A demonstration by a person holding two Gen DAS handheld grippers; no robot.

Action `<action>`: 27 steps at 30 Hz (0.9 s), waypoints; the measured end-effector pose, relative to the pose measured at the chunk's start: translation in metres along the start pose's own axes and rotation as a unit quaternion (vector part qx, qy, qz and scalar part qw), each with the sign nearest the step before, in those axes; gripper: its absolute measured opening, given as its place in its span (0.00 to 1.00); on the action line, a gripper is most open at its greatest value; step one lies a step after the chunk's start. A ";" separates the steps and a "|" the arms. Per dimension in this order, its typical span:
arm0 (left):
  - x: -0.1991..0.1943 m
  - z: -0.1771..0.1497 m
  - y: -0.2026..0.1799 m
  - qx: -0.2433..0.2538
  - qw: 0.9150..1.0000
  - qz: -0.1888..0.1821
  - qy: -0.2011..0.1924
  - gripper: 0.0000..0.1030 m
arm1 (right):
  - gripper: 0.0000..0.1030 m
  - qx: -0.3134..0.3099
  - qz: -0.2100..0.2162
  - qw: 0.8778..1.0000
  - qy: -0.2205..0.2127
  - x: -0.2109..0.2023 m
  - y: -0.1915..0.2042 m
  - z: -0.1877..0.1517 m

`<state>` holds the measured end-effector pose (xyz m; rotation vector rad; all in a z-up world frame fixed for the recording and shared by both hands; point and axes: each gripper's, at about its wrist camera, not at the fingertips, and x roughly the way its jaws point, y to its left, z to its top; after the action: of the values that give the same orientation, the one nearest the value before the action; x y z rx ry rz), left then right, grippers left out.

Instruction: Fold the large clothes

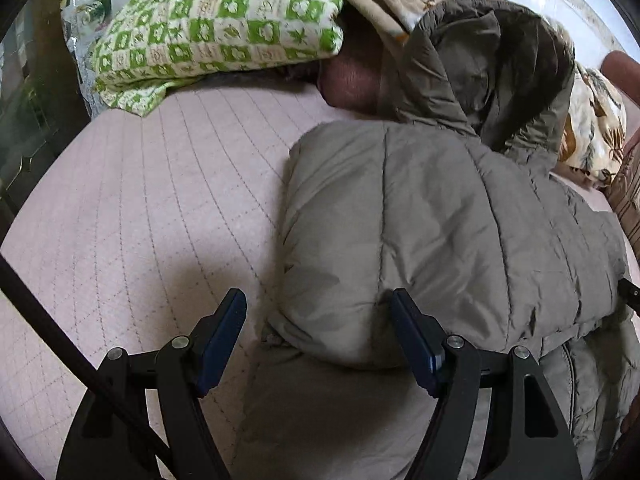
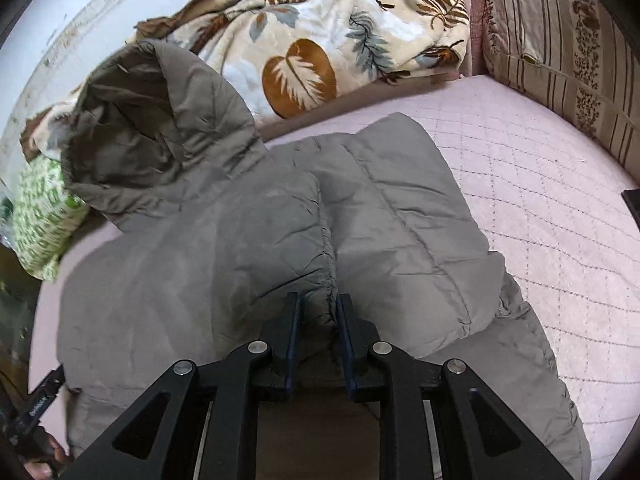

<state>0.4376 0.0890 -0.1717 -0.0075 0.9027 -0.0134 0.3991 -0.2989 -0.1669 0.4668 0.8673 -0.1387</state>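
Grey-brown hooded puffer jacket (image 2: 248,240), folded on pink quilted bed (image 2: 540,200); right tool (image 2: 319,312) clenched on sleeve cuff (image 2: 326,292); left tool (image 1: 318,320) released at jacket's left edge

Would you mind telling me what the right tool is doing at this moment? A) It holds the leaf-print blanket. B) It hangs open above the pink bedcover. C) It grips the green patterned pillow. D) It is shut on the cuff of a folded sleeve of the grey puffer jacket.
D: in the right wrist view the right tool has its fingers pinched on the gathered sleeve cuff of the grey puffer jacket.
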 end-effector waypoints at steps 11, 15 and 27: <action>-0.041 0.011 -0.005 -0.003 0.997 -0.019 -0.072 0.71 | 0.29 0.004 -0.038 0.998 -0.053 -0.034 -0.001 0.005; -0.047 0.014 -0.019 0.004 0.996 -0.044 -0.080 0.71 | 0.32 -0.019 -0.014 0.994 -0.110 -0.053 0.011 0.006; -0.003 0.005 -0.047 0.042 0.998 -0.032 -0.016 0.77 | 0.32 -0.071 0.011 0.997 -0.005 0.015 0.030 -0.007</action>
<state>0.4391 0.0424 -0.1657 0.0419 0.8700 -0.1108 0.4127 -0.2678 -0.1717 0.3426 0.8554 -0.0598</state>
